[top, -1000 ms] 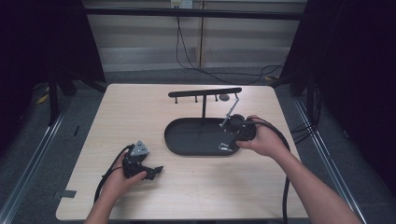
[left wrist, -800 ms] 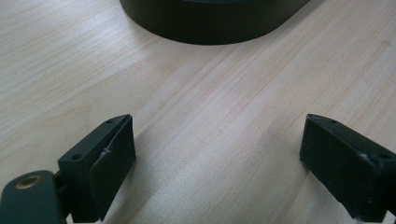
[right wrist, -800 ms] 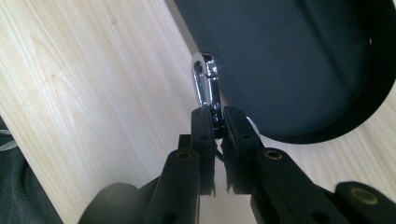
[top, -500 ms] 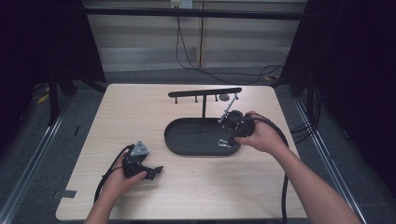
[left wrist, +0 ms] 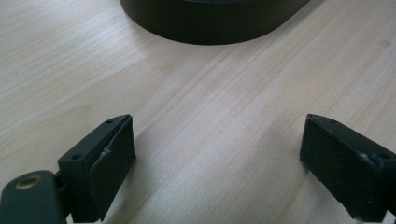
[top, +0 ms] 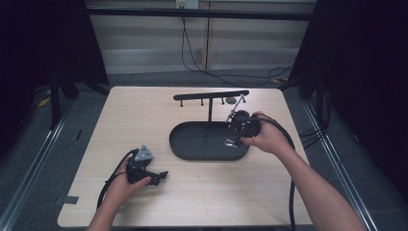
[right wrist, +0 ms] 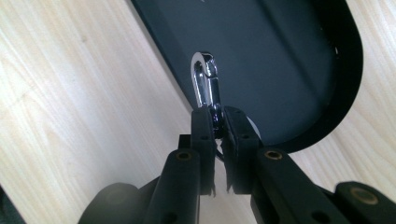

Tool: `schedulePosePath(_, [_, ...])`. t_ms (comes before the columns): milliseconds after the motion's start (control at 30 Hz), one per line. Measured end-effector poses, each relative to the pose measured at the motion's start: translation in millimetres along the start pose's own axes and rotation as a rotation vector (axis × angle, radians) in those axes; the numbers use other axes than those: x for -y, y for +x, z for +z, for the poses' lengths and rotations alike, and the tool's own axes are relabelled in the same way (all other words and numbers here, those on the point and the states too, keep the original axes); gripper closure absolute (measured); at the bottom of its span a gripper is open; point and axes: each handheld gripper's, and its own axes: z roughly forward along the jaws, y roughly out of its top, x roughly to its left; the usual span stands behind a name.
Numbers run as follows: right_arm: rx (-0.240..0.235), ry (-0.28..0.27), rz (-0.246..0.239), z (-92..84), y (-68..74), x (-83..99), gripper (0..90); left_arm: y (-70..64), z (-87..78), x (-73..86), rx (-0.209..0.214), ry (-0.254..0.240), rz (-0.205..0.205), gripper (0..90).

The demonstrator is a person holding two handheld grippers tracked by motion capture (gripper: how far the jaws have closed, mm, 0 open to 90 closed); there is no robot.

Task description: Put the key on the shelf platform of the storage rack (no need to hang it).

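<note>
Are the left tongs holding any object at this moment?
No, the left tongs stand wide open, with bare wooden table between the jaws.

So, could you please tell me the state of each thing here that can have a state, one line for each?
Left gripper: open, jaws wide apart, nothing between them, low over the table.
Right gripper: shut on the metal clip.
Metal clip: held by its lower end over the tray's edge.
Black oval tray: flat on the table.
Stand with pegs: upright behind the tray, a small item hanging near its right end.
</note>
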Motion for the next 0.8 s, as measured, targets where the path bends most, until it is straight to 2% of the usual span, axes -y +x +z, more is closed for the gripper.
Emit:
schedulePosePath(433, [0.022, 0.013, 0.006, 11.7, -4.1, -7.1, 83.6, -0.1, 0.0, 0.0, 0.0, 0.001, -0.002, 10.1])
schedulePosePath(800, [0.018, 0.007, 0.015, 22.1, -7.7, -9.9, 83.6, -0.2, 0.0, 0.1, 0.001, 0.001, -0.002, 10.1])
